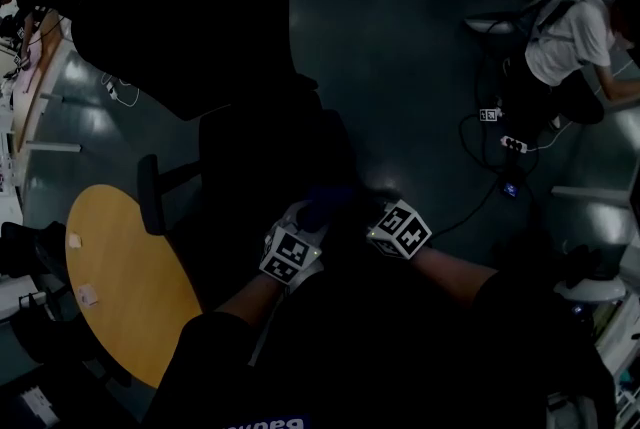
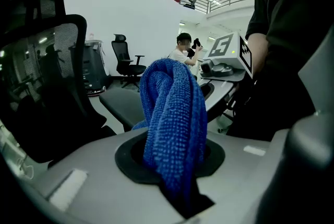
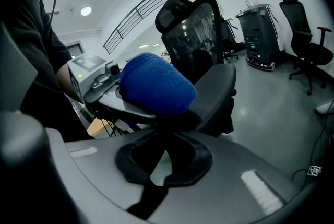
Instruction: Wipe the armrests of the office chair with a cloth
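The black office chair (image 1: 200,27) stands in front of me in the dim head view, its mesh back (image 3: 198,30) upright. A blue cloth (image 2: 175,124) is bunched in my left gripper (image 2: 175,165), which is shut on it. The cloth (image 3: 156,84) rests on top of the grey armrest (image 3: 214,87). My right gripper (image 3: 168,131) sits just below it, its jaws closed against the armrest's near edge. In the head view the two grippers, left (image 1: 308,222) and right (image 1: 365,212), are close together with the cloth (image 1: 320,209) between them.
A round wooden table (image 1: 120,277) stands at the lower left beside the chair's other armrest (image 1: 150,195). A seated person (image 1: 570,37) and floor cables (image 1: 500,147) are at the right. Another office chair (image 3: 305,35) stands farther off.
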Demonstrator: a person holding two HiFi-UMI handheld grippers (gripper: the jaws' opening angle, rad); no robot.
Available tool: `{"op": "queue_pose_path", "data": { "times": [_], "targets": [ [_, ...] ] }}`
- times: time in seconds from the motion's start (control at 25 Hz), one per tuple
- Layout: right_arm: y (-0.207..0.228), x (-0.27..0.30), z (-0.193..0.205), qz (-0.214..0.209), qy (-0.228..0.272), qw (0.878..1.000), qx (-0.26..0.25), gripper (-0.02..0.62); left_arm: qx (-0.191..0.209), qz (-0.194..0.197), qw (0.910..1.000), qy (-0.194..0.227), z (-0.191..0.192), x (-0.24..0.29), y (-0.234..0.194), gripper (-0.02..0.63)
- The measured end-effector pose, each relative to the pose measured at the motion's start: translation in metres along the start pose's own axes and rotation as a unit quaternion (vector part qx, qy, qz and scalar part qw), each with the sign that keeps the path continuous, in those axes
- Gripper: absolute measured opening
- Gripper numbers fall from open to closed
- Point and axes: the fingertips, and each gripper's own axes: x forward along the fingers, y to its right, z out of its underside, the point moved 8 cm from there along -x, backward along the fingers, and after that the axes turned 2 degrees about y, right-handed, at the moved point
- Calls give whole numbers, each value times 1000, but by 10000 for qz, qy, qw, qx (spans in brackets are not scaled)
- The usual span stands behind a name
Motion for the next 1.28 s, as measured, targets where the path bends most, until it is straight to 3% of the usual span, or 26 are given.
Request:
{"op": "queue_pose_path", "data": {
  "times": [0.36, 0.6, 0.84, 1.08, 1.28],
  "targets": [
    [-9, 0, 0, 47, -58, 9998, -193, 5, -177, 193, 9995, 186, 4, -16, 17, 107],
    [-13, -1, 8, -100, -114, 9997, -206, 5, -140, -389, 9971, 642, -34, -20, -38, 107],
    [-9, -6, 13, -192, -116, 9997, -77, 5, -118, -1030, 9880, 1149, -88, -18, -100, 107],
    [-9, -4, 22, -385, -214, 9990, -117, 5, 205, -1072, 9876, 1129, -123, 16, -125, 107],
    [-10, 5, 23, -563, -284, 9979, -127, 5, 370, -954, 9914, 813, -130, 52, -143, 106]
  ]
}}
